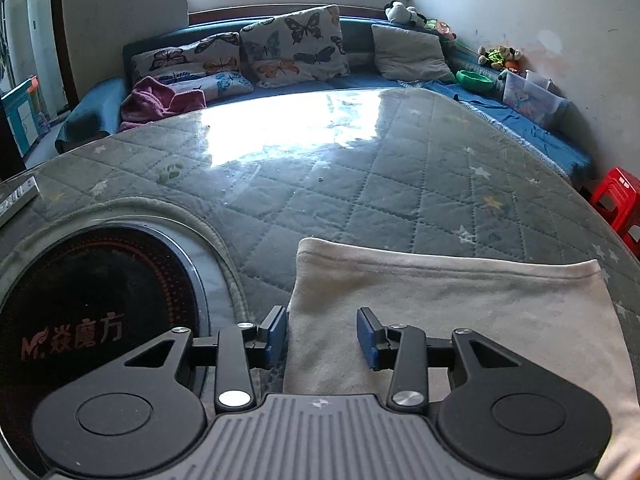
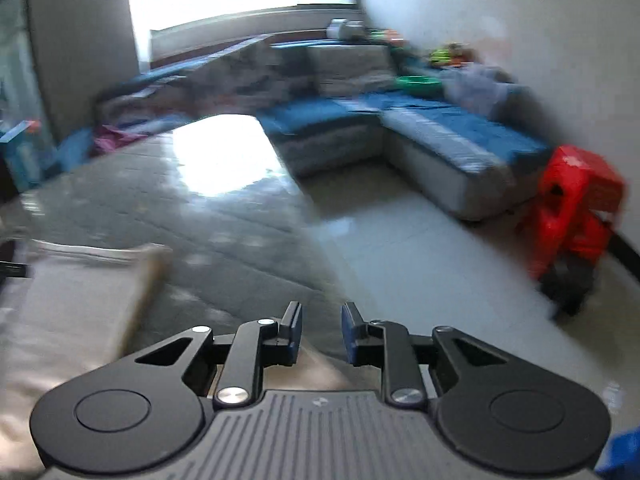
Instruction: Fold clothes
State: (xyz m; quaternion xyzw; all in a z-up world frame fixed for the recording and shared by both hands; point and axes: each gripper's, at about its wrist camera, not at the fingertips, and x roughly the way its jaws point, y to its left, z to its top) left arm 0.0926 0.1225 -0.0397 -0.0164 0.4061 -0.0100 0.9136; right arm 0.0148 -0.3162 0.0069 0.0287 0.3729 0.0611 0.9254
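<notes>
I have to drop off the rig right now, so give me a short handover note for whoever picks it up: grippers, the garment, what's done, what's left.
Left gripper: open, empty, over the near left edge of the cream garment.
Right gripper: open, empty, over the table's right edge; its view is motion-blurred.
Garment lies flat as a neat rectangle on the quilted round table, beside the induction hob.
Done: it looks already folded at least once.
Left: probably one more fold, though I cannot tell for sure.
</notes>
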